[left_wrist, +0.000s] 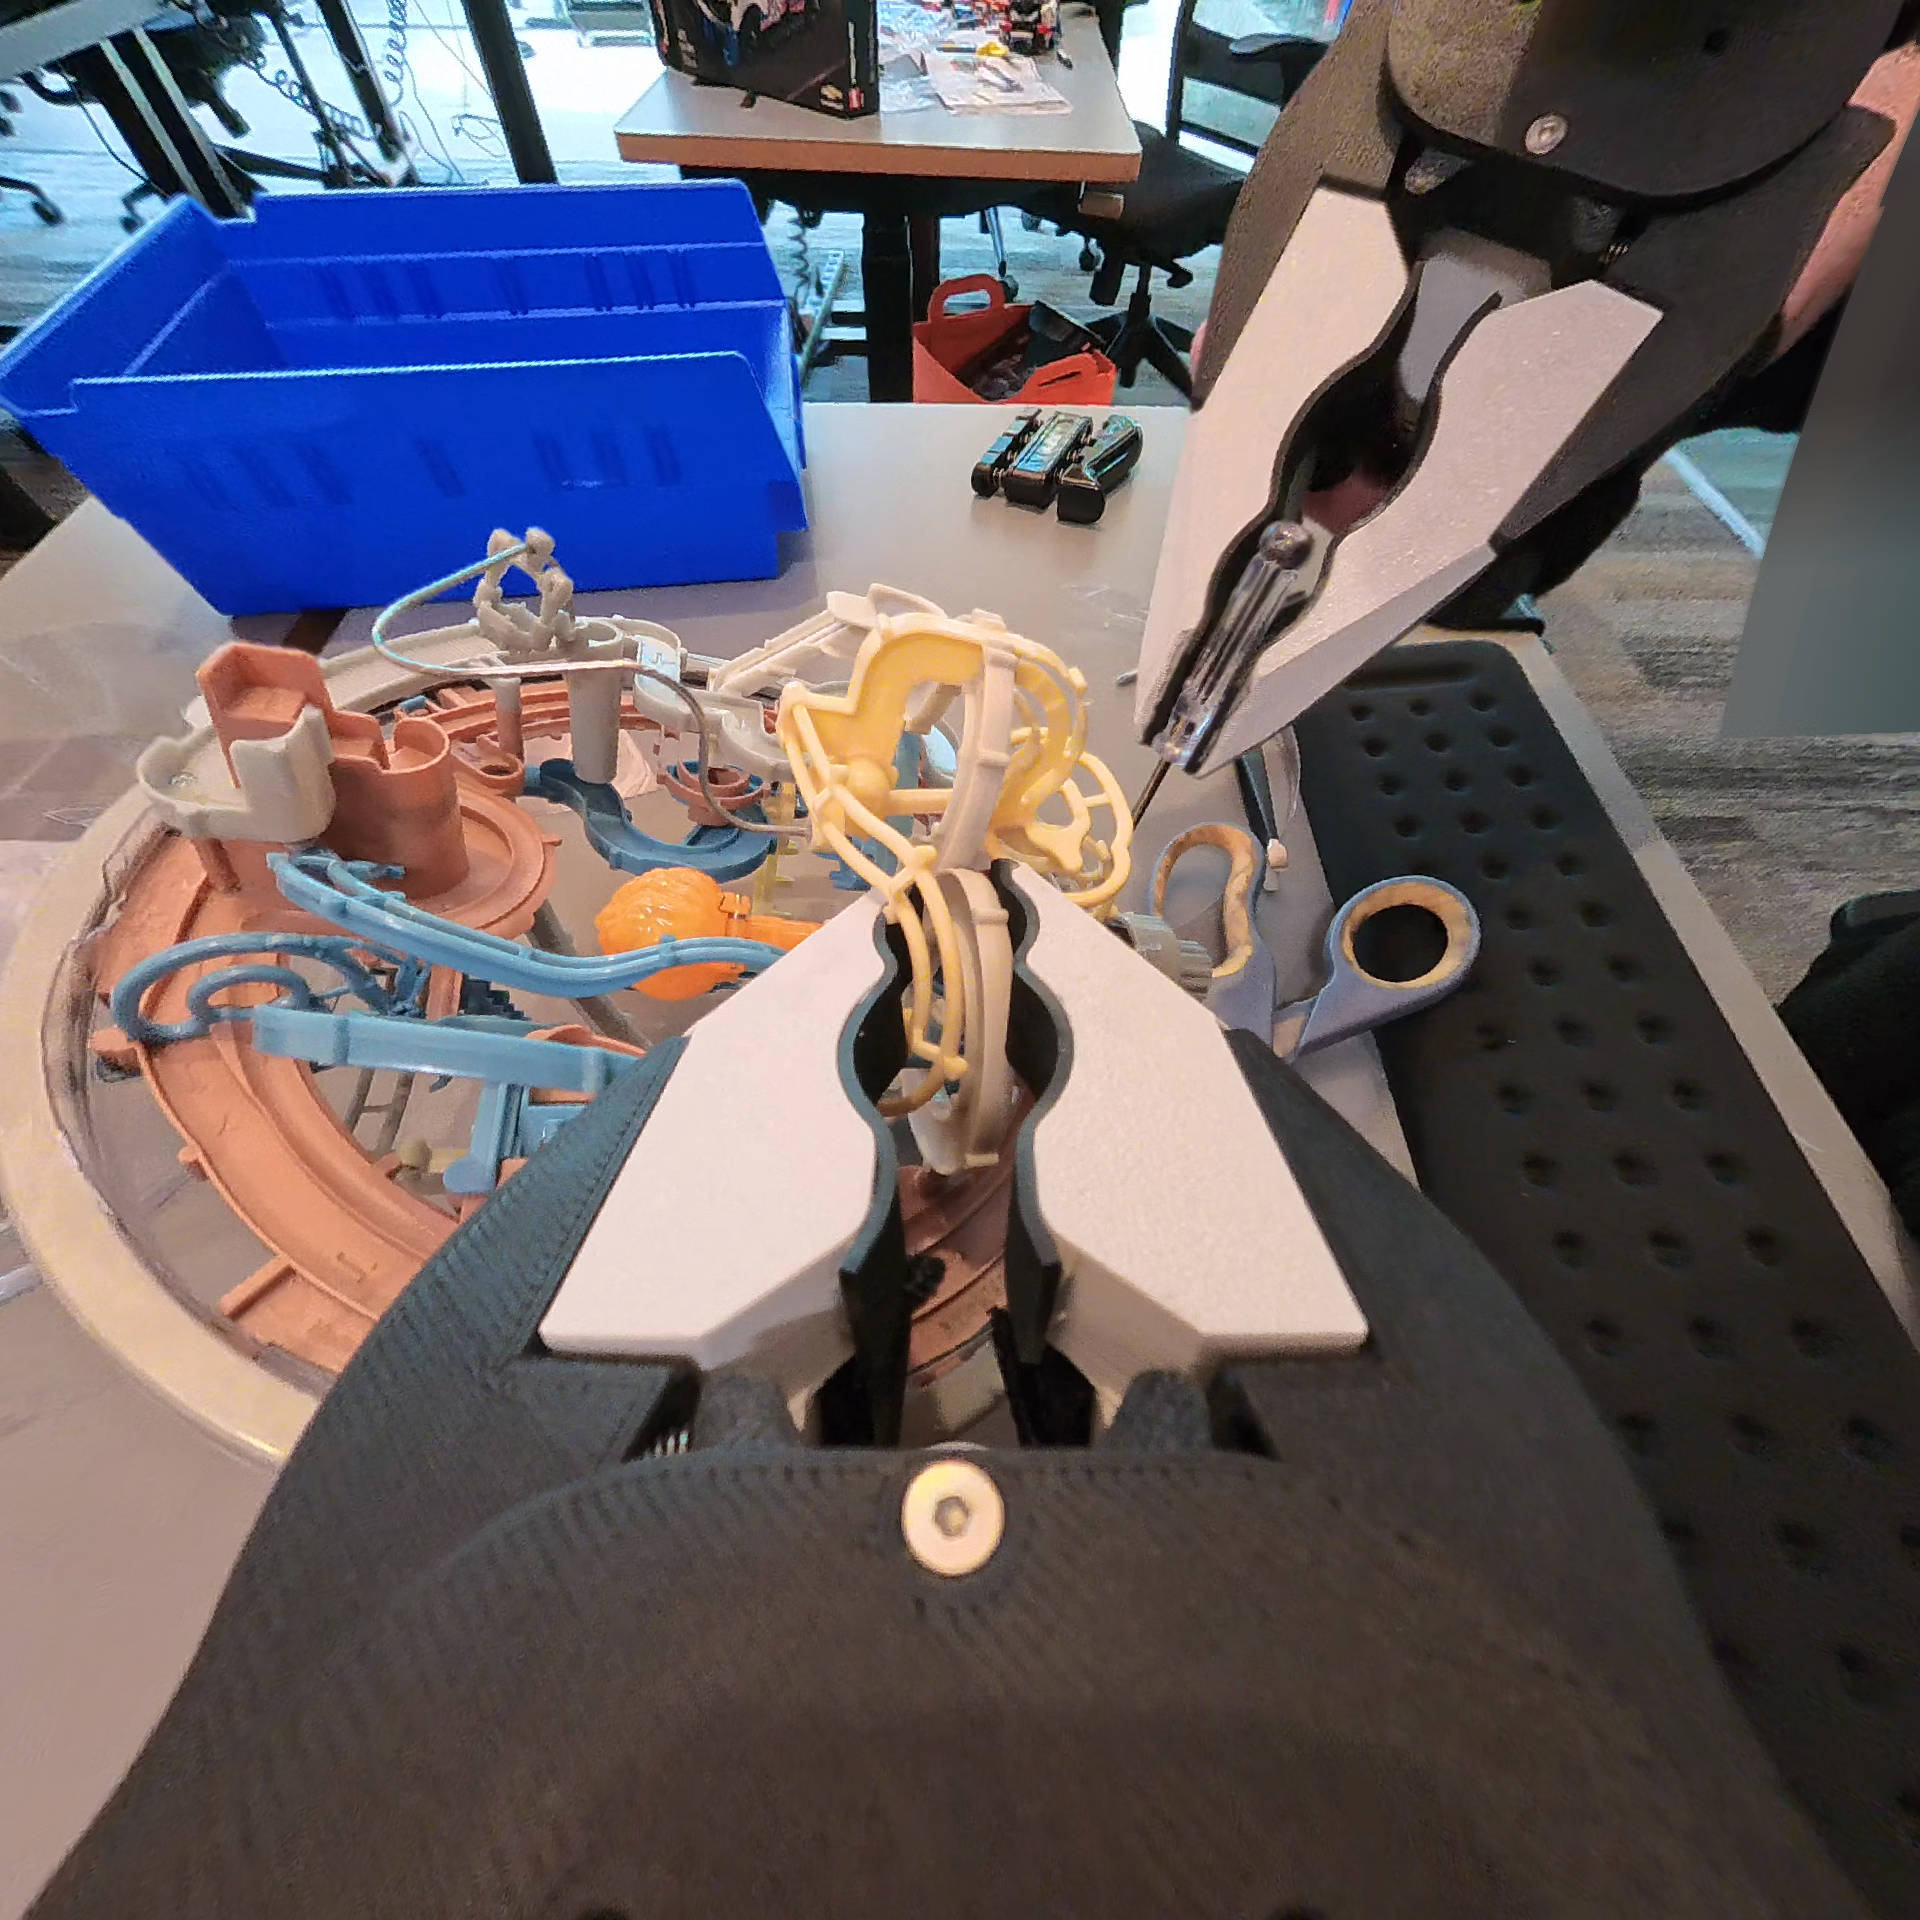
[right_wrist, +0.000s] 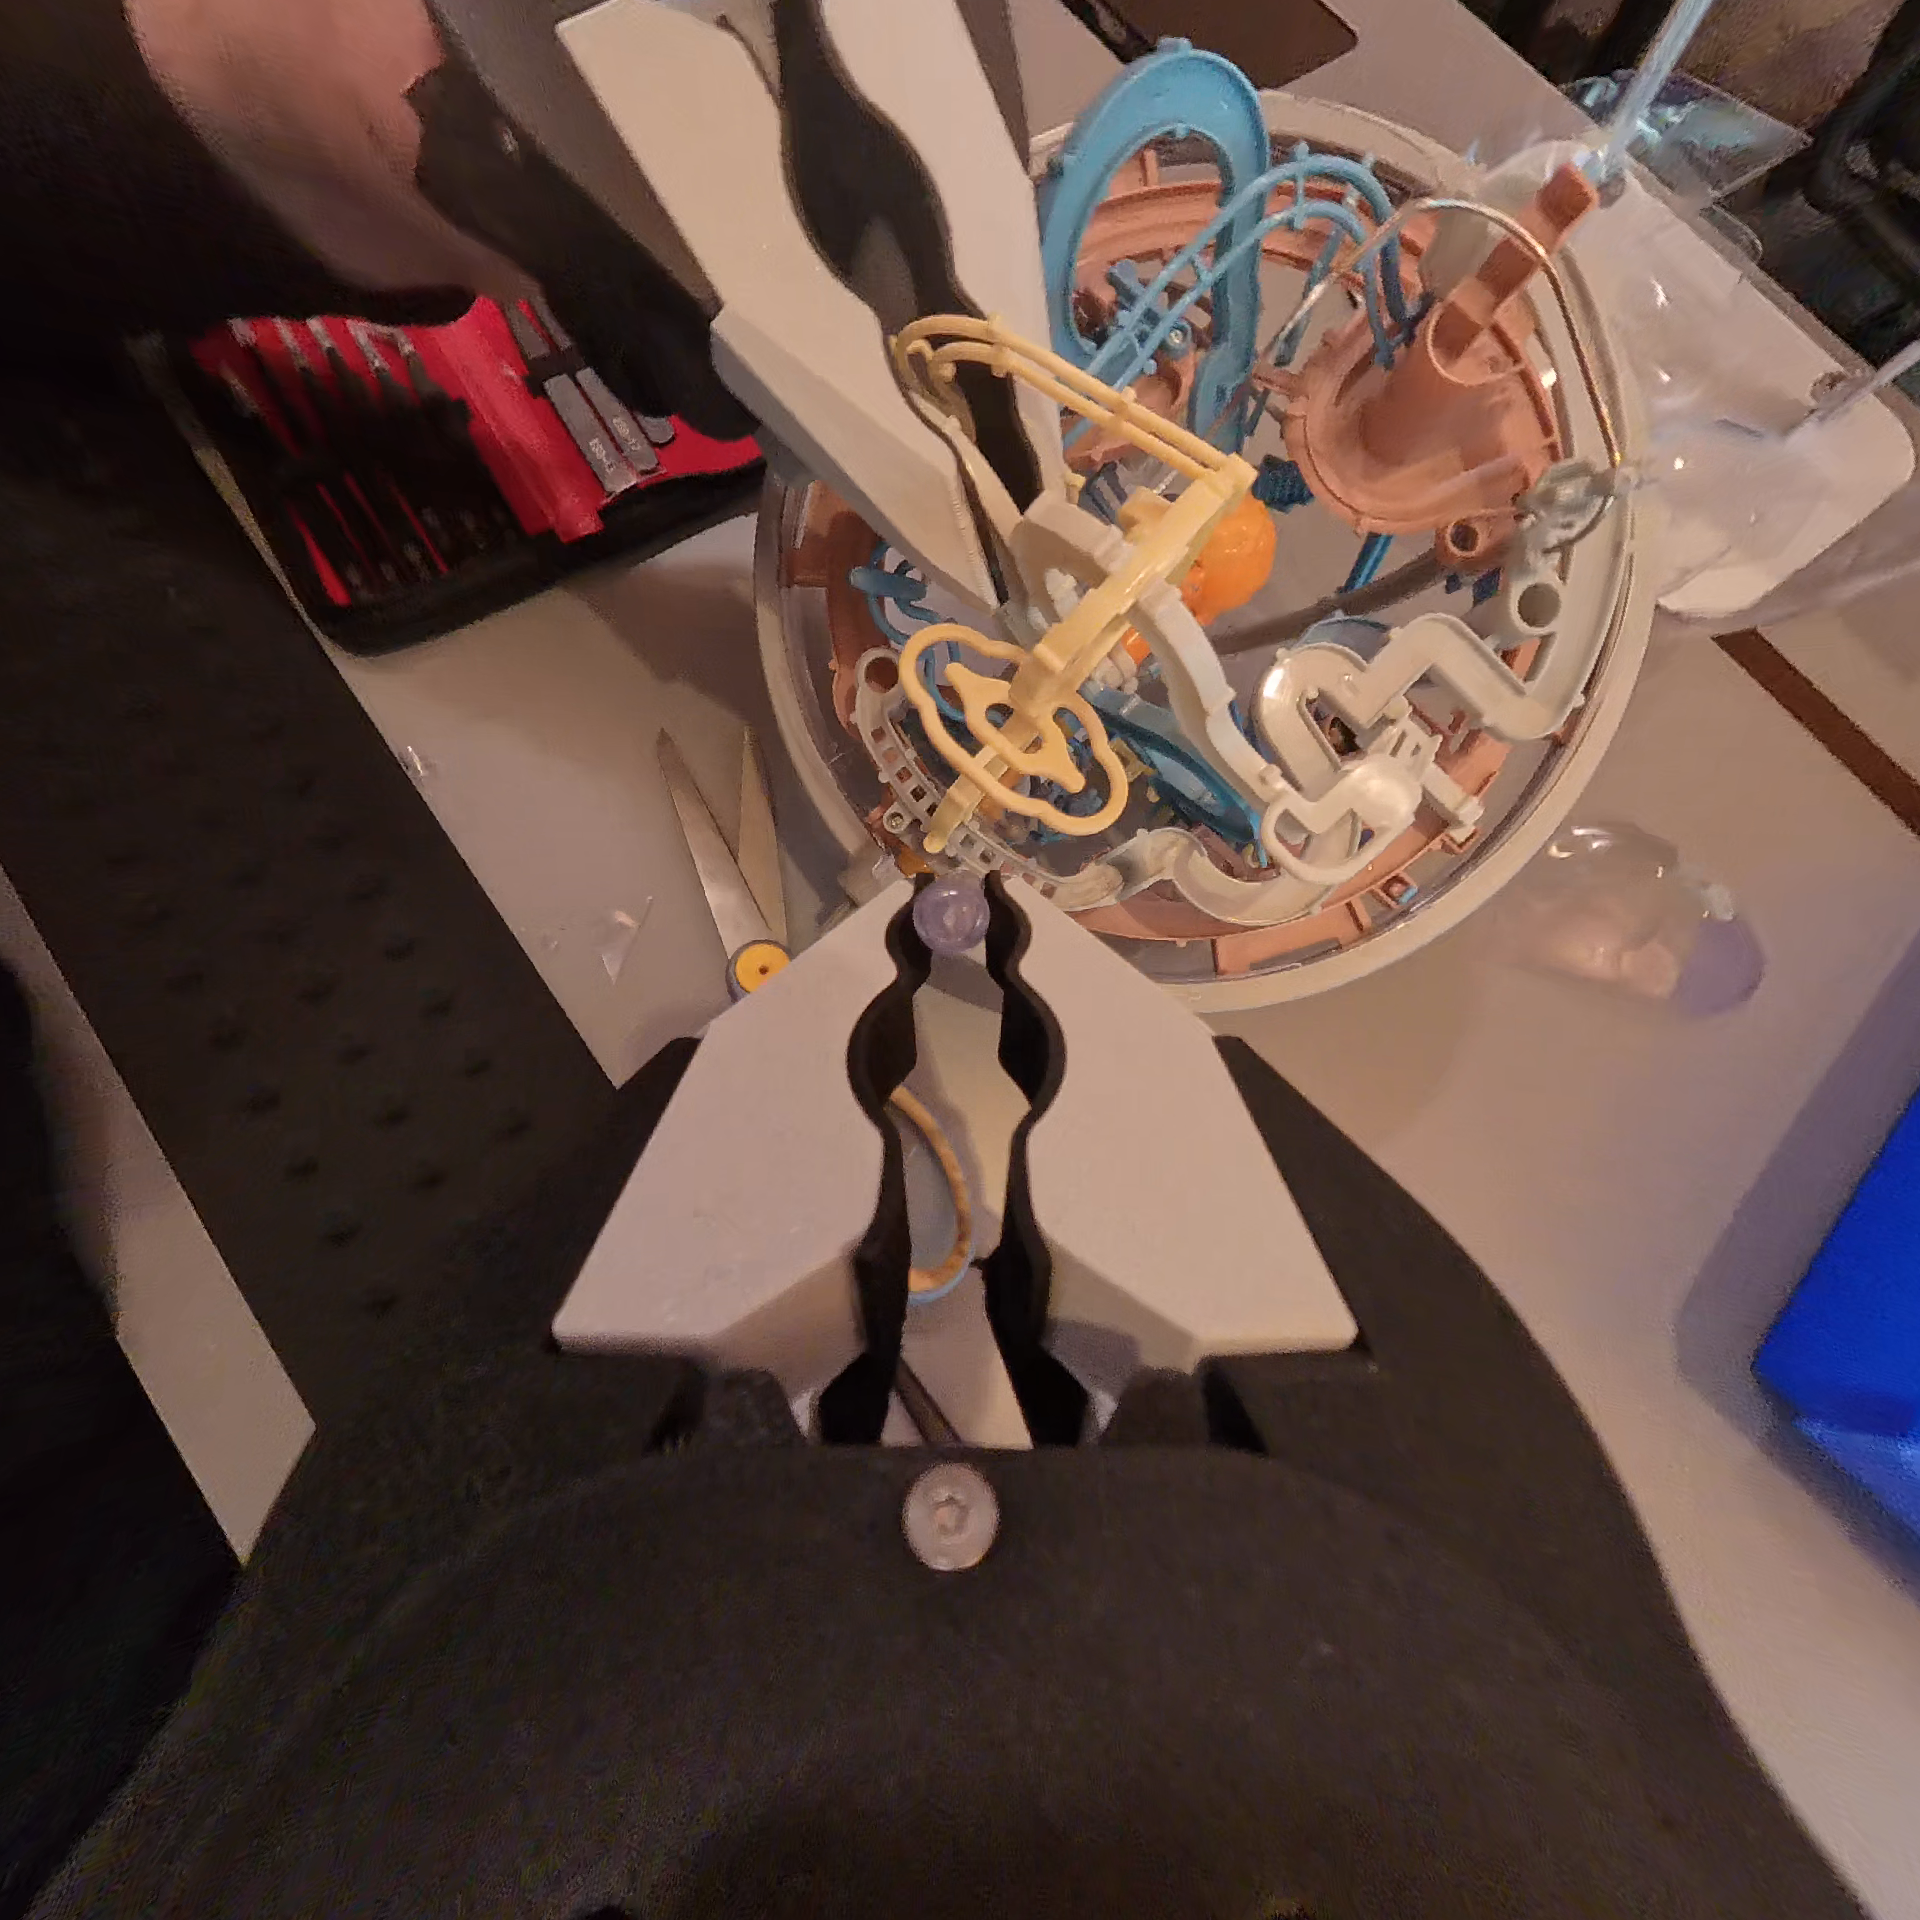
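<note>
Cream-yellow track piece of the open marble-maze half on the surface is clamped in the left tongs. Right tongs are closed on a clear-handled screwdriver, tip beside that piece. Judgement: hold firmly, keep driver upright.

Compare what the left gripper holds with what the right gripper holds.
The left gripper is shut on the cream-yellow track piece, an open frame of looping rails; the right gripper is shut on a clear-handled screwdriver, one straight slim tool. The track piece stands up out of the marble maze's half-dome; the screwdriver slants down, its tip beside the scissors just outside the dome. Both are clamped between grey fingers.
</note>
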